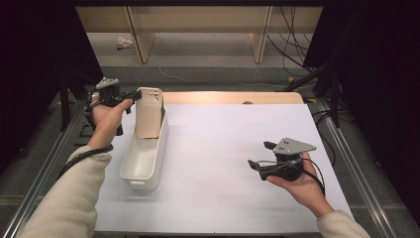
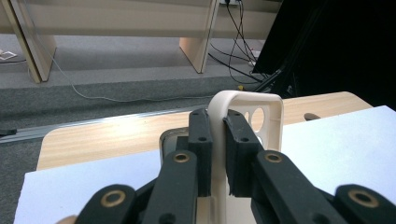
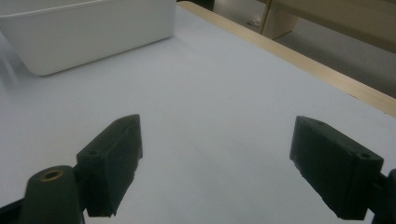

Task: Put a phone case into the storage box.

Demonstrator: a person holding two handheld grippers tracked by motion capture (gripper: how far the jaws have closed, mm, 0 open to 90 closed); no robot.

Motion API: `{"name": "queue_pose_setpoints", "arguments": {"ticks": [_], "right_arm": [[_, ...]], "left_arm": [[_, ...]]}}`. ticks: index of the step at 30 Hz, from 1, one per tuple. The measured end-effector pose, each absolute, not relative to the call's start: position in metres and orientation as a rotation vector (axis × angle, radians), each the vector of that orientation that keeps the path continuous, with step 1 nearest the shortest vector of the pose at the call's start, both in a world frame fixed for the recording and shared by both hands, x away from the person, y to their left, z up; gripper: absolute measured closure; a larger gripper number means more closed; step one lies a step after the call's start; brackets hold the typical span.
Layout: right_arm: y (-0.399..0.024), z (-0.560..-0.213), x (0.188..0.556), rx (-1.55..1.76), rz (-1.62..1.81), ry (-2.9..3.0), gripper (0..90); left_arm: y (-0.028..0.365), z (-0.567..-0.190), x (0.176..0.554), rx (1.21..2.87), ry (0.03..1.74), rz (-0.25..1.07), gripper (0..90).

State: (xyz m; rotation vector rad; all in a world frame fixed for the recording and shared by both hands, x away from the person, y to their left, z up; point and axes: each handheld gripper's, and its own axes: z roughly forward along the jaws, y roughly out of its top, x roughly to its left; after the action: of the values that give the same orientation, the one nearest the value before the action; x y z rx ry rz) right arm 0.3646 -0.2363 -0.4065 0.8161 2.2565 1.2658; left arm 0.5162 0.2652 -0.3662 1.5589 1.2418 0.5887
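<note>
A beige phone case [image 1: 149,113] stands upright over the far end of a long white bin [image 1: 147,181]. My left gripper [image 1: 135,94] is shut on the case's upper left edge. In the left gripper view the two black pads [image 2: 201,140] press on the case's curved rim [image 2: 243,96], and its camera holes show to the right. My right gripper [image 1: 260,154] is held over the right part of the white mat [image 1: 223,139], open with nothing between its jaws. In the right gripper view that gripper [image 3: 215,163] stands wide open over bare mat, with the bin [image 3: 93,28] farther off at the upper left.
The mat covers a wooden table whose far edge [image 1: 233,97] shows beyond it. Metal rails [image 1: 346,148] run along both sides. Wooden shelf legs [image 1: 141,44] and loose cables [image 1: 292,49] lie on the floor behind the table.
</note>
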Motion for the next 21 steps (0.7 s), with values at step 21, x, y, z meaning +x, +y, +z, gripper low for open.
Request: {"name": "queue_pose_setpoints", "arguments": {"ticks": [21], "right_arm": [[-0.236, -0.407, 0.365, 0.813, 1.27, 2.256, 18.0]], "left_arm": [[0.266, -0.379, 0.521, 1.572, 1.264, 0.58, 81.9]]}}
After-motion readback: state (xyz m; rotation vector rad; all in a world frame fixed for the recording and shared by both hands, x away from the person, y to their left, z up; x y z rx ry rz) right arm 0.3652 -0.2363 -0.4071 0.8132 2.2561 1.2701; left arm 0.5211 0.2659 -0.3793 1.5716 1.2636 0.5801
